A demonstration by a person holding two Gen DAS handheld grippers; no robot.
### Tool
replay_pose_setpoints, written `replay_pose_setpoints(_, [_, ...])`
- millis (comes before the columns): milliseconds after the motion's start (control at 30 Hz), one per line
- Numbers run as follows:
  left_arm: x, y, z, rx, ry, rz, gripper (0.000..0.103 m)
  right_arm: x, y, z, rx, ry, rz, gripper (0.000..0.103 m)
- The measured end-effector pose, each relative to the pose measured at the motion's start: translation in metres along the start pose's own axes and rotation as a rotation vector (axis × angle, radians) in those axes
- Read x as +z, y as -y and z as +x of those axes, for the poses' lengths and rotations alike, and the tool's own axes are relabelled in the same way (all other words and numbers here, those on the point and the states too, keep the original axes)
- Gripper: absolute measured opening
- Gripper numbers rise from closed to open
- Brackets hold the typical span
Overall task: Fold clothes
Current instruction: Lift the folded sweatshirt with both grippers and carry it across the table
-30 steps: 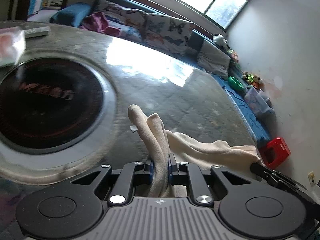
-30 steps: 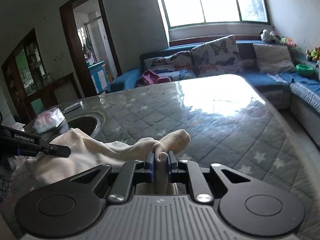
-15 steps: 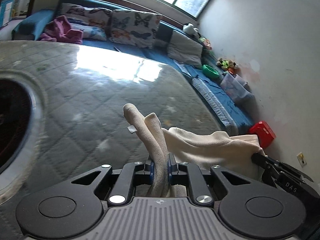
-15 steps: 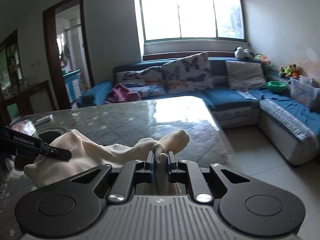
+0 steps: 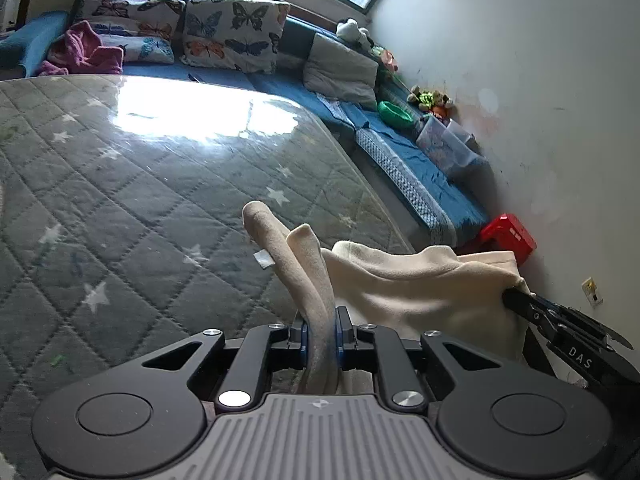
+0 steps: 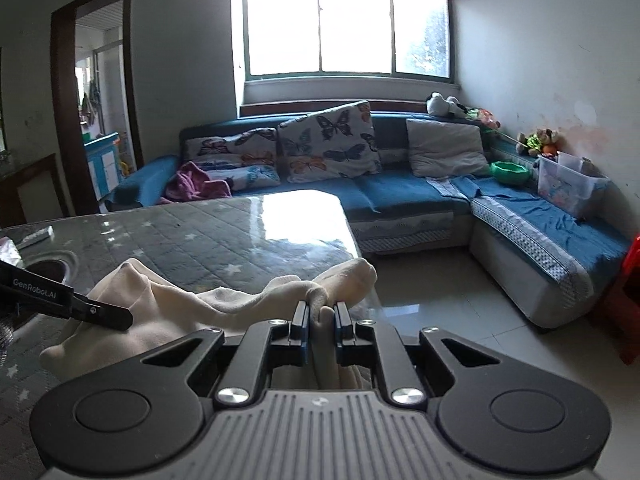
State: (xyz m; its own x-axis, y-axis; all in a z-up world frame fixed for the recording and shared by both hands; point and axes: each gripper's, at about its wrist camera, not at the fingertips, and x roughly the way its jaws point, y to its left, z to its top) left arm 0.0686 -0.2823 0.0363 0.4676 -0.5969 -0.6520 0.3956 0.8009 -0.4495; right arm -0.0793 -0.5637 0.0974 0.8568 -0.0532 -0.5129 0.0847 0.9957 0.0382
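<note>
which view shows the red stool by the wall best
The left wrist view: the red stool shows with its top and side against the white wall. The right wrist view catches only a blurred red sliver at its right edge.

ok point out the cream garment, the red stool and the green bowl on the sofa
cream garment (image 5: 404, 280): left wrist view, on the fabric stretched between the two grips.
red stool (image 5: 508, 236): left wrist view, on its top face by the wall.
green bowl (image 6: 509, 171): right wrist view, on its outer rim.
</note>
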Motion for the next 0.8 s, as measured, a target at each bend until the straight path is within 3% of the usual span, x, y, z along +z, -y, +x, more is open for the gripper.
replay_pose_setpoints(800, [-0.010,0.001,0.024,0.064,-0.078,0.022,0.014,-0.017,0.020,0.035,-0.043,-0.079,0.011,0.011])
